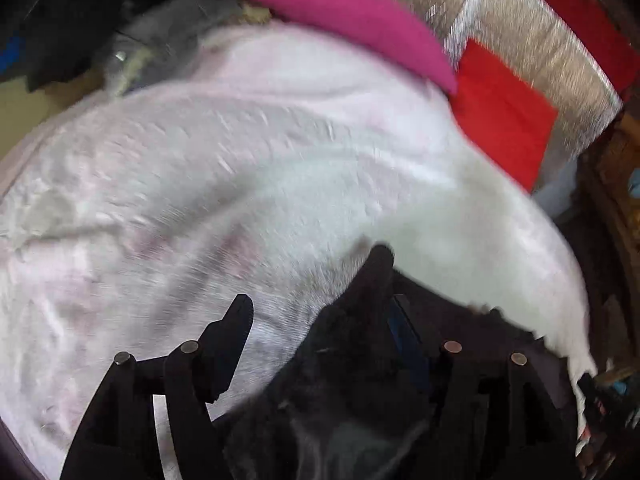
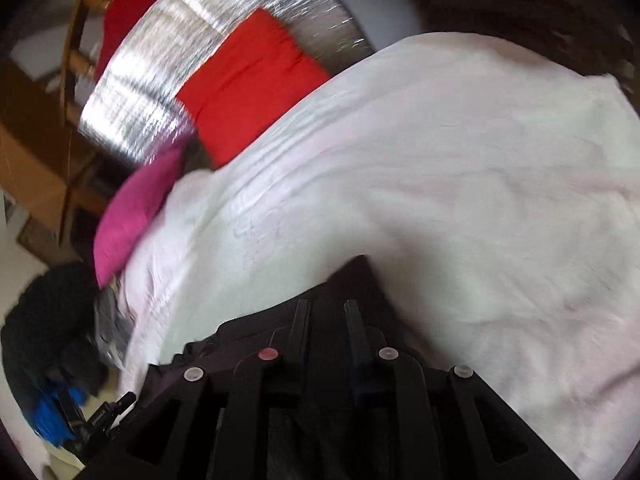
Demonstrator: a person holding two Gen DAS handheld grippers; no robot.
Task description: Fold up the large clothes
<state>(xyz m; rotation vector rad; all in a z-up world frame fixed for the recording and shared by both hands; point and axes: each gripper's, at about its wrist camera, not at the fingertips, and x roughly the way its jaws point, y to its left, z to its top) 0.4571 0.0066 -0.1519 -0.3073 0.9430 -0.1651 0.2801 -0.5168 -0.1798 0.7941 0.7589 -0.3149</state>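
Dark garment (image 1: 352,380) on pale sheet (image 1: 240,200)

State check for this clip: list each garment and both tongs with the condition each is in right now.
White garment: spread out, wrinkled, unfolded.
Dark garment: lying on the white one's near edge, between the left tongs' fingers.
Red cloth: folded flat on the silver mat.
Pink cloth: lying along the white garment's far edge.
Left tongs: open.
Right tongs: nearly shut; whether they pinch fabric is unclear.
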